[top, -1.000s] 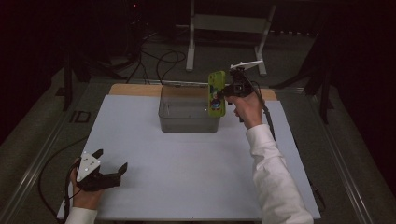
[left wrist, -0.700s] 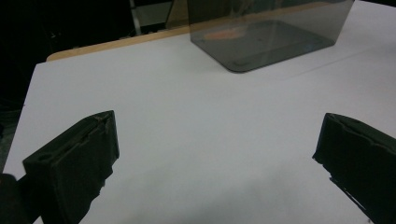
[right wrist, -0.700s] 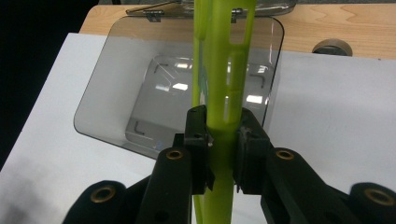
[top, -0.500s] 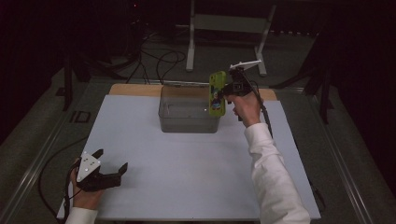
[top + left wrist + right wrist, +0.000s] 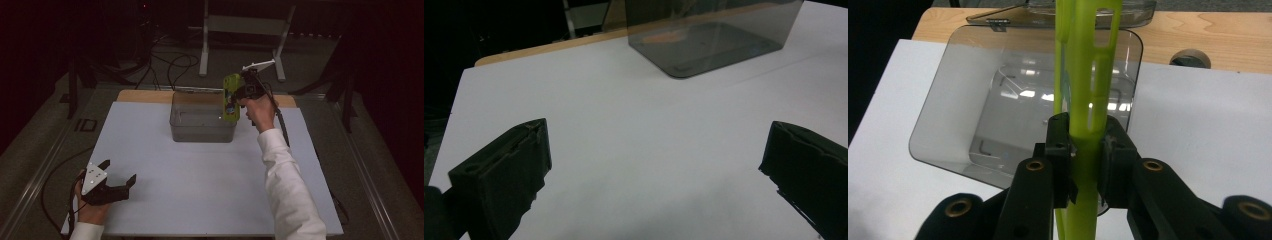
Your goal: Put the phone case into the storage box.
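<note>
The right gripper [image 5: 239, 94] is raised over the far part of the worktop [image 5: 200, 200], at the right end of a clear, smoke-tinted plastic bin [image 5: 202, 117], and its fingers [image 5: 1060, 150] are clenched on a flat lime-green plastic piece [image 5: 231, 97]. In the right gripper view the two black pads press on either face of that green piece [image 5: 1085, 100], which stands edge-on and close to upright between them, running from below the pads up past the top of the picture; a slot-shaped hole shows near its upper end. The same view looks down into the bin [image 5: 1013, 100], whose rounded rim and bare floor lie behind the green piece, so the piece hangs over the bin's right-hand edge; whether it touches the rim cannot be told. From the high view the green piece sits just at the bin's right wall, held above the white sheet that covers the worktop, with a strip of bare wood [image 5: 145, 96] showing along the far edge behind the bin. The person's right arm, in a white sleeve [image 5: 287, 190], reaches forward from the near right corner to the gripper. The left gripper [image 5: 111, 181] rests low at the near left corner of the worktop, well apart from the bin, in the person's left hand [image 5: 90, 210]. Its fingers [image 5: 504, 175] are released, spread wide with nothing but white surface between them, and the bin [image 5: 709, 35] is seen far ahead of them.
</note>
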{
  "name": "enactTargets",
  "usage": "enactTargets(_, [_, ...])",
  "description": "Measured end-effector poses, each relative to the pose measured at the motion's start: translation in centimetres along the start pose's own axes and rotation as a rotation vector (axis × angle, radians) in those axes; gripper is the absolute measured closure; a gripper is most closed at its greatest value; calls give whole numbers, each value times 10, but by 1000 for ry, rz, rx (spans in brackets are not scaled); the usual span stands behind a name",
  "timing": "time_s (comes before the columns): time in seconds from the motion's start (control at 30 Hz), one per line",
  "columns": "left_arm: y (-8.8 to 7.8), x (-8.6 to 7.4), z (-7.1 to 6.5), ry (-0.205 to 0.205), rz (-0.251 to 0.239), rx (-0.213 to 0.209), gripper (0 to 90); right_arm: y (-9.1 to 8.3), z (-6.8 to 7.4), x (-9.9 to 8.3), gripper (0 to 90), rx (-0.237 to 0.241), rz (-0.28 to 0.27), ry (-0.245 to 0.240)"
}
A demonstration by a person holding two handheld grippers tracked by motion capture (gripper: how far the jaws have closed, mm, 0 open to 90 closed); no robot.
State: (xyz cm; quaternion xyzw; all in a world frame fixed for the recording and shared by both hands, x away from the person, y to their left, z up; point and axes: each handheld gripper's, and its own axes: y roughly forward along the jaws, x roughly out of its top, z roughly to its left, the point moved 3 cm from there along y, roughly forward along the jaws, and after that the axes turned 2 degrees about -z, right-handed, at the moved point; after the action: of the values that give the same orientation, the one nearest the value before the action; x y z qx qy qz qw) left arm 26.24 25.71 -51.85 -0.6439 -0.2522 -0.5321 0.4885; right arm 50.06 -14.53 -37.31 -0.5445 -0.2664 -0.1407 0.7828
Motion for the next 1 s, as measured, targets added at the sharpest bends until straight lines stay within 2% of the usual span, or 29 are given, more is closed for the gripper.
enactTargets(0.17, [0,0,0,1,0,-1,0,4,1,1,778,-17,8,-5])
enactTargets(1.0, [0,0,0,2,-1,-1,0,29,5,2,777,-42,54,8])
